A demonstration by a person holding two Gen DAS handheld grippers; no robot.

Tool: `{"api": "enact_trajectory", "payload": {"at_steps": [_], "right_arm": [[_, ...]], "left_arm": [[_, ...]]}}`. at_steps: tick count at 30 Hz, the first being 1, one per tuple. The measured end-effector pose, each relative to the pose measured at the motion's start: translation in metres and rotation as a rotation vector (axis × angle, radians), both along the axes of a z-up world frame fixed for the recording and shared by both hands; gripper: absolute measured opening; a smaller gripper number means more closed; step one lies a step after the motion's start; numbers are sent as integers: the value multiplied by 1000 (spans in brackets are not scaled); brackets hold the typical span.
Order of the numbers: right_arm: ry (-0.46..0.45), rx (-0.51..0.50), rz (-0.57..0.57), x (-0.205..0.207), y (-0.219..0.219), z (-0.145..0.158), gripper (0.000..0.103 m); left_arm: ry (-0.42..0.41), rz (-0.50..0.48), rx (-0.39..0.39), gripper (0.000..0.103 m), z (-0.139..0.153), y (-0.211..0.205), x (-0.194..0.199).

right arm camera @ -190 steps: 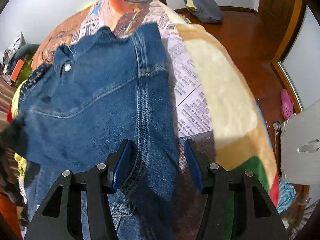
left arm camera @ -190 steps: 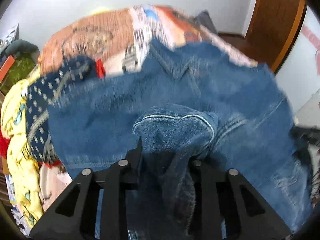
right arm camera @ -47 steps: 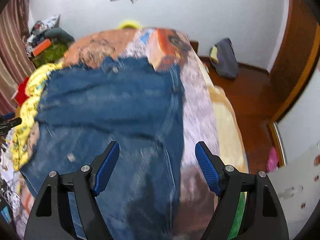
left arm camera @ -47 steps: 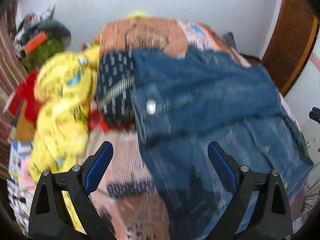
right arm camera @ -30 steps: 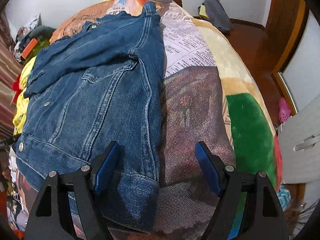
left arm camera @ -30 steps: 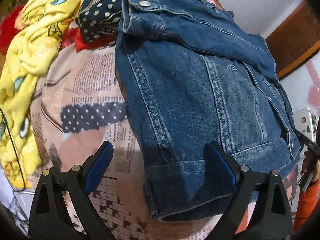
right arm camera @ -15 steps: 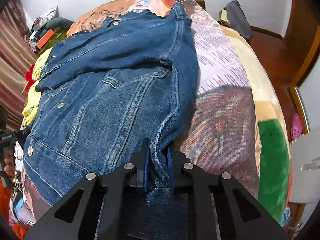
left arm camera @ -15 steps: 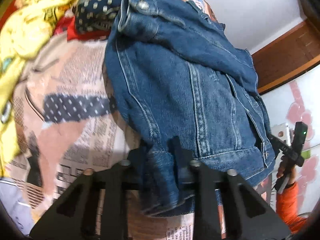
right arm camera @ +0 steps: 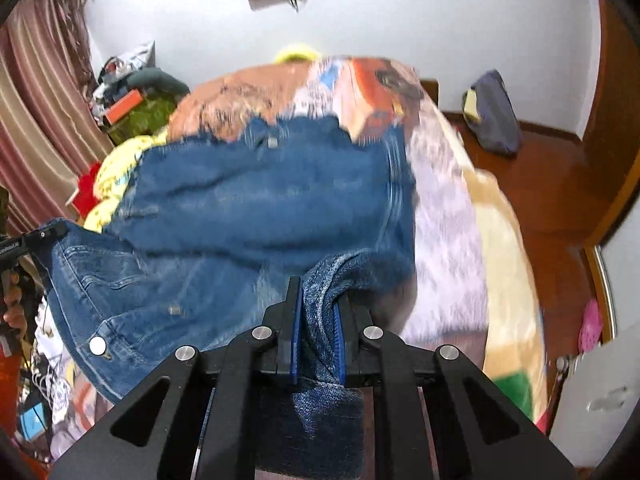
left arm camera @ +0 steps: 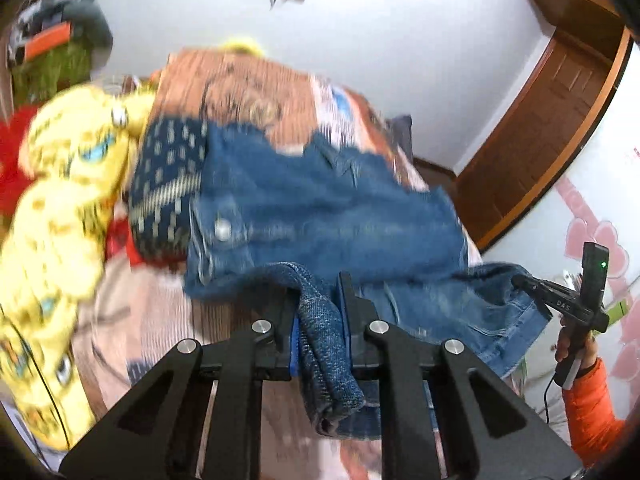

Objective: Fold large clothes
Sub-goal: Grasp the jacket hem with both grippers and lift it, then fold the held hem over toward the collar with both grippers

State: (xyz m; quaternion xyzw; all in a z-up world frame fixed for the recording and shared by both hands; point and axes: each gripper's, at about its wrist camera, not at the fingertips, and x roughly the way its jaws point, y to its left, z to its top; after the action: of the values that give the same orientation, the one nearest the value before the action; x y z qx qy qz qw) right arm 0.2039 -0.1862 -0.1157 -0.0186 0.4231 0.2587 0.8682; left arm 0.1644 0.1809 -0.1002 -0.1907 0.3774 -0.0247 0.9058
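A blue denim jacket (left arm camera: 320,208) lies on the bed, its near hem lifted. My left gripper (left arm camera: 318,292) has a bunched corner of that hem between its pads, and the jaws are still closing on it. In the right wrist view the jacket (right arm camera: 260,200) spreads away from me, and my right gripper (right arm camera: 318,296) is shut on the hem's other corner. Each gripper shows in the other's view, the right gripper (left arm camera: 524,282) at the hem's right end, the left gripper (right arm camera: 52,232) at its left end. The hem hangs stretched between them.
A patterned bed cover (left arm camera: 248,92) lies under the jacket. A yellow printed cloth (left arm camera: 60,200) and a navy dotted garment (left arm camera: 168,184) lie left of it. An orange sleeve (left arm camera: 588,400) holds the right gripper. A dark bag (right arm camera: 492,112) sits on the wooden floor, and a white cabinet (right arm camera: 600,392) stands right.
Both grippers went from wide open over the hem corners to closed on them. They then rose and tilted up, lifting the hem off the bed.
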Motion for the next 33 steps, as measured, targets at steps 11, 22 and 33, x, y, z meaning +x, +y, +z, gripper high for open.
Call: {"api": "enact_trajectory", "payload": {"at_steps": [11, 22, 33], "right_arm": [[-92, 28, -89, 98, 19, 29, 11], [62, -48, -144, 187, 50, -60, 13], [77, -170, -93, 182, 51, -48, 35]], "left_arm": [[-33, 168, -28, 14, 11, 54, 104], [176, 224, 29, 18, -88, 78, 187], [215, 67, 345, 27, -74, 37, 186]]}}
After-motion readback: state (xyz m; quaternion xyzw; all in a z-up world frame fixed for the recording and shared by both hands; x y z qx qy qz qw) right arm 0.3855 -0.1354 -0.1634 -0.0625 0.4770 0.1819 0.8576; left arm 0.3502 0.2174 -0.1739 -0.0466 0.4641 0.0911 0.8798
